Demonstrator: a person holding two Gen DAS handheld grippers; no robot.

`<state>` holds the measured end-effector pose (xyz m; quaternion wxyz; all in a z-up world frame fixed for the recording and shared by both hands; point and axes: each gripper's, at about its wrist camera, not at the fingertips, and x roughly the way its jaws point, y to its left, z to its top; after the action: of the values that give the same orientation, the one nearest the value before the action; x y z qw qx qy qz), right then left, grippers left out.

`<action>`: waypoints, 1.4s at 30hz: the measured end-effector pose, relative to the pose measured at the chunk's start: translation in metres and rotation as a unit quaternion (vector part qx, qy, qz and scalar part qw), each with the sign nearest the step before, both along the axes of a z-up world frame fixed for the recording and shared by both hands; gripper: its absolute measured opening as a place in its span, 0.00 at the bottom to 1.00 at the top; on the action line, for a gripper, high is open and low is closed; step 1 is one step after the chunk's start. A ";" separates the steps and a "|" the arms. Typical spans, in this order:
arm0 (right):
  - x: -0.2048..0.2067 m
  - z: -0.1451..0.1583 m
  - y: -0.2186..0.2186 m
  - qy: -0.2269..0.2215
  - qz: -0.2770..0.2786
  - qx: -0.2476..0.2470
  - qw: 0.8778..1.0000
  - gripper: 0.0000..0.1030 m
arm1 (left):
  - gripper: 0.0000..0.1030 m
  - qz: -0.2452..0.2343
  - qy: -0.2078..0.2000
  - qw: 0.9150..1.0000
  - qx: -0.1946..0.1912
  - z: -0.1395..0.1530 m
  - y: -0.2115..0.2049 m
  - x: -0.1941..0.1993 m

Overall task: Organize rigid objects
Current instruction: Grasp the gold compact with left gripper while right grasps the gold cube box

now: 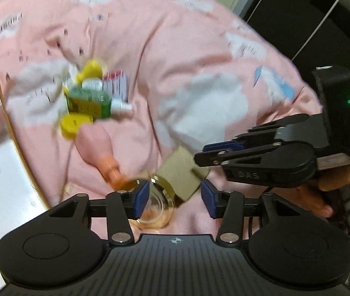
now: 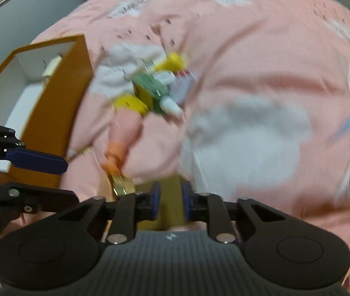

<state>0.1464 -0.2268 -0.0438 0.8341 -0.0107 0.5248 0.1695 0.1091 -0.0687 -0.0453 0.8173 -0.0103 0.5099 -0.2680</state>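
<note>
From the left wrist, the left hand-held gripper [image 1: 173, 199] is spread over a clear glass jar [image 1: 155, 207] lying on the pink bed [image 1: 199, 49]. From the right wrist, the right hand-held gripper [image 2: 170, 203] pinches a tan cardboard box [image 2: 171, 207]; the orange box [image 2: 59, 113] holds something small I cannot make out, and the pink bottle [image 2: 123, 133] lies cap-down toward the camera.

Soft matt cloth bedspread [image 1: 187, 56]; glossy glass jar [image 1: 157, 204].

A pink bedcover printed with white clouds [image 1: 175, 56] spreads across the bed, rumpled into soft folds. Beyond it stands a dark wardrobe with pale vertical trim [image 1: 323, 12]. A plain grey wall [image 2: 14, 7] rises behind the bed's far edge.
</note>
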 end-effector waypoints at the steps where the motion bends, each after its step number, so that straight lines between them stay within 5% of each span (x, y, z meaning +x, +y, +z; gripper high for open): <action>1: -0.002 -0.005 -0.004 0.008 -0.004 0.005 1.000 0.13 | 0.57 0.006 0.006 1.000 0.010 -0.007 -0.005 0.001; 13: 0.002 -0.042 -0.047 0.063 -0.064 0.124 0.988 0.19 | 0.67 0.054 0.044 0.995 0.067 -0.041 -0.031 0.013; 16: 0.005 -0.048 -0.047 0.072 -0.064 0.133 0.986 0.29 | 0.71 0.058 0.048 0.994 0.085 -0.050 -0.036 0.015; 21: 0.016 -0.060 -0.038 0.097 -0.055 0.135 0.985 0.55 | 0.61 0.079 0.063 0.991 0.082 -0.057 -0.026 0.019; 25: 0.024 -0.068 -0.038 0.120 -0.063 0.152 0.979 0.60 | 0.53 0.072 0.045 0.993 0.086 -0.049 -0.026 0.010; 33: 0.013 -0.056 -0.043 0.108 -0.052 0.194 0.974 0.27 | 0.37 0.076 0.032 0.993 0.090 -0.037 -0.019 -0.004; 38: 0.013 -0.052 -0.035 0.107 -0.021 0.239 0.965 0.26 | 0.33 0.077 0.032 0.992 0.093 -0.035 -0.015 -0.010; 42: 0.018 -0.049 -0.023 0.086 -0.025 0.217 0.972 0.29 | 0.32 0.078 0.023 0.992 0.098 -0.033 -0.015 -0.014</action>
<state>0.1640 -0.2502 -0.0932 0.7720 0.1988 0.5455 0.2586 0.0952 -0.0834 -0.0781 0.8208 0.0236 0.5502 -0.1515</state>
